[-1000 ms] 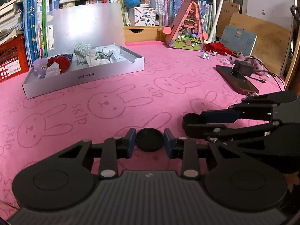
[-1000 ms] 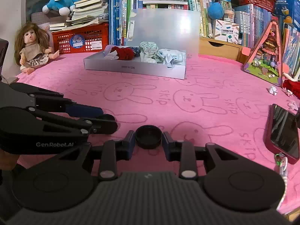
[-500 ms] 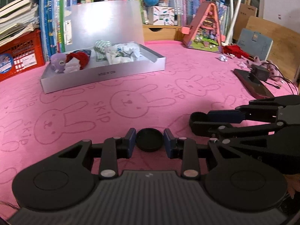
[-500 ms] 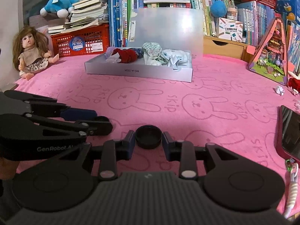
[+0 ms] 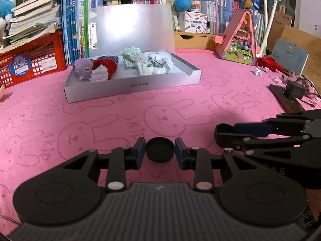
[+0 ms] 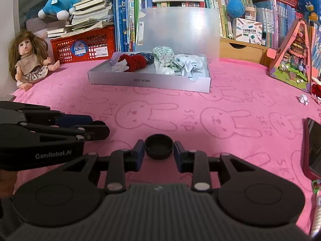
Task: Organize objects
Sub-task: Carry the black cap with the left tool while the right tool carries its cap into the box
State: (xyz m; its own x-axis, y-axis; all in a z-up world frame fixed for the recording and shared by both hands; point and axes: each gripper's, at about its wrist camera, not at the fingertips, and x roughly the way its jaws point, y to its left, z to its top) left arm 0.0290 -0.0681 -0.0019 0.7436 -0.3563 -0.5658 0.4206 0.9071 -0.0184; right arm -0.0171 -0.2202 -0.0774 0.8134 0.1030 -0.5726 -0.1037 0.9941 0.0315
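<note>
Above the pink tabletop [image 5: 180, 108], 1 black cap [image 5: 159, 149] is gripped by the left tool [image 5: 159, 152]; another black cap [image 6: 159, 146] is gripped by the right tool [image 6: 159, 150]; a grey box [image 6: 149, 82] is seen beyond.

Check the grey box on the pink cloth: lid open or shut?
Open. The grey box's lid stands upright behind it, and the crumpled paper and red yarn inside show.

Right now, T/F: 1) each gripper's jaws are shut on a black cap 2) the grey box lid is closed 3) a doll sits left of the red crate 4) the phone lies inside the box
1) True: left gripper and right gripper each clamp a black cap.
2) False: the lid stands open behind the grey box.
3) True: the doll sits left of the red crate.
4) False: the phone lies on the pink cloth.
</note>
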